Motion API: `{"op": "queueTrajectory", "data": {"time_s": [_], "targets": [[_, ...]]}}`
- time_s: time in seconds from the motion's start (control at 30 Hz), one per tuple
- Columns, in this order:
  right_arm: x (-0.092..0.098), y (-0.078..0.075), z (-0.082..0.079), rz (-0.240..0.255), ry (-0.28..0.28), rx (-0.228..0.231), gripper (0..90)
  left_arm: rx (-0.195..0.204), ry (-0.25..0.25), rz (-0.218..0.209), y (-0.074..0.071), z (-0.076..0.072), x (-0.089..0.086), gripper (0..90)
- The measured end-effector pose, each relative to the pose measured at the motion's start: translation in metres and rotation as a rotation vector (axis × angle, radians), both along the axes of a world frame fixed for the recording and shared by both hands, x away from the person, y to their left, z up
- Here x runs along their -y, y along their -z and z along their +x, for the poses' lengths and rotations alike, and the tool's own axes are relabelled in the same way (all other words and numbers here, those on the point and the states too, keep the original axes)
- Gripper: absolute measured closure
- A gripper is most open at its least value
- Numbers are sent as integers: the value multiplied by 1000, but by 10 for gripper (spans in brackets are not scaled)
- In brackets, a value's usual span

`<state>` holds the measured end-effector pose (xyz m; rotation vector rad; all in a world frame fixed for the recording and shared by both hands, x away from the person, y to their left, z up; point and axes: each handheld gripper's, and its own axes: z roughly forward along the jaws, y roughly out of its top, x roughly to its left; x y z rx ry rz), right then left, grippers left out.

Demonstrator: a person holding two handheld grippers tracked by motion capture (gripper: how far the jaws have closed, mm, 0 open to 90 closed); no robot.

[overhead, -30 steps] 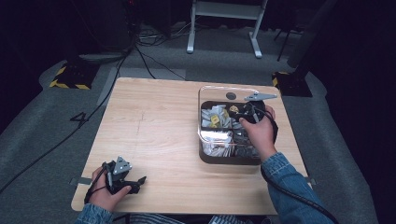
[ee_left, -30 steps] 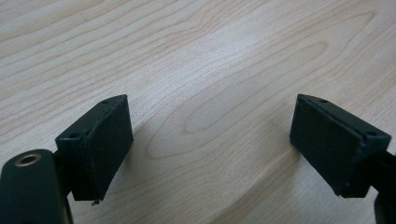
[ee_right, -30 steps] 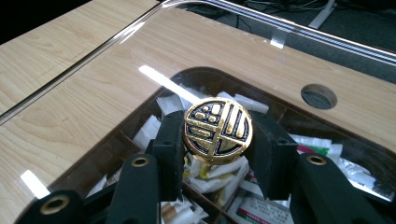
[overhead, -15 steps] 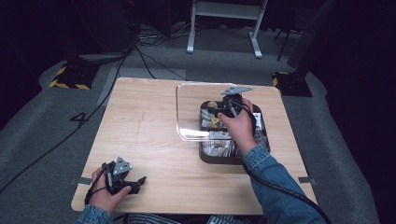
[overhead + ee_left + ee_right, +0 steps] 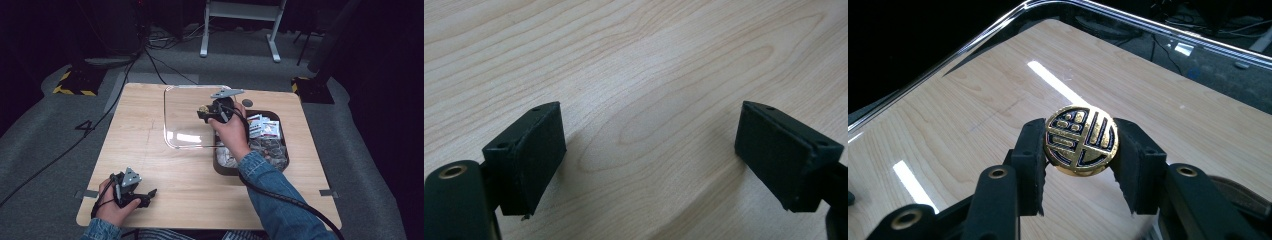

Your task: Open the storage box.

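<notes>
The pale wooden table (image 5: 150, 150) carries everything here, and most of it lies bare. The clear lid (image 5: 187, 115), a broad transparent panel with a shiny rim, has just come off the dark box (image 5: 282, 145) at the table's right side: a second ago it sat squarely over that box, half a second ago it overlapped only part of it, and now it hangs over the middle of the table with only its right edge near the box. That leaves the box open, with white packets (image 5: 265, 127) and other small wrapped items showing inside, so I judge the uncovering step nearly done and a place to set the lid down the next concern. The right tongs (image 5: 209, 113) carry the lid by its round gold knob (image 5: 1081, 140), which bears a dark geometric emblem; in the right gripper view the two black pads press against opposite sides of the knob, a firm grip. The lid looks roughly level, though whether it has touched the table I cannot tell. The left tongs (image 5: 135, 192) rest near the table's front left corner, well apart from the box, their jaws standing wide with nothing but wood grain between them.
</notes>
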<state>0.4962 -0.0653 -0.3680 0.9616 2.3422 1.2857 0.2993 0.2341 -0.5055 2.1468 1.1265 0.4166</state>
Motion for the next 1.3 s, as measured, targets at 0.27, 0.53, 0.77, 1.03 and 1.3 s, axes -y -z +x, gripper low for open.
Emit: {"op": "queueTrajectory", "data": {"time_s": [0.27,0.53,0.77,1.03,1.3], "targets": [[-32,11,-4,31,-46,-32,588,-2,1,1,0,0,0,131],[-62,25,-12,15,-90,-42,588,-2,1,2,0,0,0,131],[-79,37,-18,6,-116,-52,588,-2,1,2,0,0,0,131],[-96,62,-21,3,-119,-81,588,-1,-1,2,0,0,0,131],[-99,83,-17,-39,-108,-90,588,-2,1,2,0,0,0,131]]}}
